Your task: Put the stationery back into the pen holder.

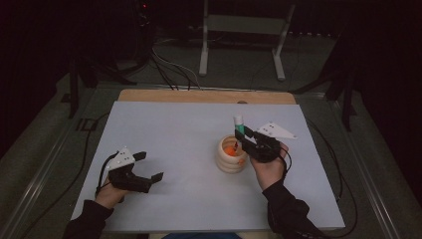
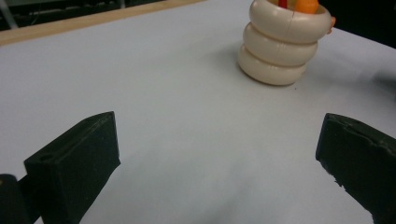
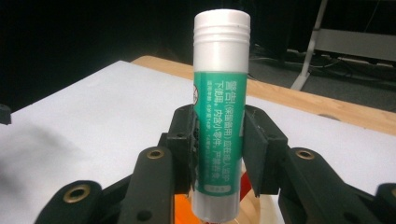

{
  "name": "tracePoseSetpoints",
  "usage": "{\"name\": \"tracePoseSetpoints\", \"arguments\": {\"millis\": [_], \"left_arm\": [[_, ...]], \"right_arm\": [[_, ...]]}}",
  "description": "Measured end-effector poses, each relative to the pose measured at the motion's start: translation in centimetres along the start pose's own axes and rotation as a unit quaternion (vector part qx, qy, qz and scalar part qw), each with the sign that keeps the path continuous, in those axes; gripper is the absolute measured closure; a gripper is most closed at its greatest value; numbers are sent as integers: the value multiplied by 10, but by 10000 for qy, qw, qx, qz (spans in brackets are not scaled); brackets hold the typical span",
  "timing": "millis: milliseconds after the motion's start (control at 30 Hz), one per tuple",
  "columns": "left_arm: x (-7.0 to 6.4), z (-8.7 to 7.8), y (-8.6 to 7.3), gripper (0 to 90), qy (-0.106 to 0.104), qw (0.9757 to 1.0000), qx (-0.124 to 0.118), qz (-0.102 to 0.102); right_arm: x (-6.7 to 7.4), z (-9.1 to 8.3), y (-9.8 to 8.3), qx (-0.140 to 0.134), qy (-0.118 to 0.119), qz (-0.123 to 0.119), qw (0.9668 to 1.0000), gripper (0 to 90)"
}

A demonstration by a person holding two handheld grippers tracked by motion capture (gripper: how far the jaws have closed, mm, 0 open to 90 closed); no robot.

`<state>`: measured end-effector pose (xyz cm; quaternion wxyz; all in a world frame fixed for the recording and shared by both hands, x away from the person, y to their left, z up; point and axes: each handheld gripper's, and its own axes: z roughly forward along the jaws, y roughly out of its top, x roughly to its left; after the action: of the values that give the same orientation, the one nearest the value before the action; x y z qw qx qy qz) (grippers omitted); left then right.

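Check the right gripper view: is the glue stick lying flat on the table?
No. The glue stick stands upright, clamped between the right tongs and held above the cream ringed holder.

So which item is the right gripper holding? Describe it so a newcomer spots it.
On the pale grey table, find the cream ringed holder right of centre. Directly above it, upright in the right gripper, is the glue stick: green label, white cap.

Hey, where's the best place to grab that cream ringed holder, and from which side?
Probably grip the cream ringed holder across its stacked rings, coming level from its free left side with the open left gripper. Its grooves should seat the pads; the right gripper, holding the glue stick, occupies the top.
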<state>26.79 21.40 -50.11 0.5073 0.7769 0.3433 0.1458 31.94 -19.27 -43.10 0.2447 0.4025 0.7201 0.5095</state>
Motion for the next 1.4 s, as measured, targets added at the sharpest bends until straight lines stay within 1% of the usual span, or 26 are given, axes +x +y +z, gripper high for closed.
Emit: {"name": "tracePoseSetpoints", "arguments": {"millis": [67,133,300,367,433,533,767,833,1000,1100,1267,1300,1400], "left_arm": [[-1,-1,-2,2,43,10000,40,32],[-1,-3,-4,2,49,10000,29,12],[-1,-6,-6,2,81,9999,-109,-38],[-1,-7,-7,2,45,9999,-140,-50],[-1,-7,-8,2,51,9999,-120,-78],[-3,-6,-10,2,99,9999,-75,-32],[-4,-7,-11,2,178,9998,-73,-5],[-4,-7,-11,2,193,9998,-71,4],[-5,-7,-11,3,221,9997,-64,13],[-5,-8,-12,2,238,9997,-65,-4],[-4,-8,-12,2,252,9997,-67,-10],[-4,-8,-12,2,258,9997,-55,-8],[-4,-8,-12,2,265,9996,-38,0]], "right_arm": [[-1,2,-3,25,9,34,10000,662],[-1,4,-6,38,29,79,10000,662],[-2,9,-14,118,55,139,9998,662],[-2,12,-17,157,59,136,9998,661],[-2,15,-19,203,52,153,9997,661],[-2,17,-23,222,46,155,9996,661],[-3,20,-30,319,-16,146,9994,660],[-4,21,-33,384,-51,146,9991,660],[-3,23,-37,494,-150,153,9985,658],[-3,23,-38,562,-173,156,9981,657],[-4,24,-39,653,-162,234,9975,650],[-5,25,-39,662,-149,251,9974,646],[-5,24,-38,629,-109,291,9975,597]]}}
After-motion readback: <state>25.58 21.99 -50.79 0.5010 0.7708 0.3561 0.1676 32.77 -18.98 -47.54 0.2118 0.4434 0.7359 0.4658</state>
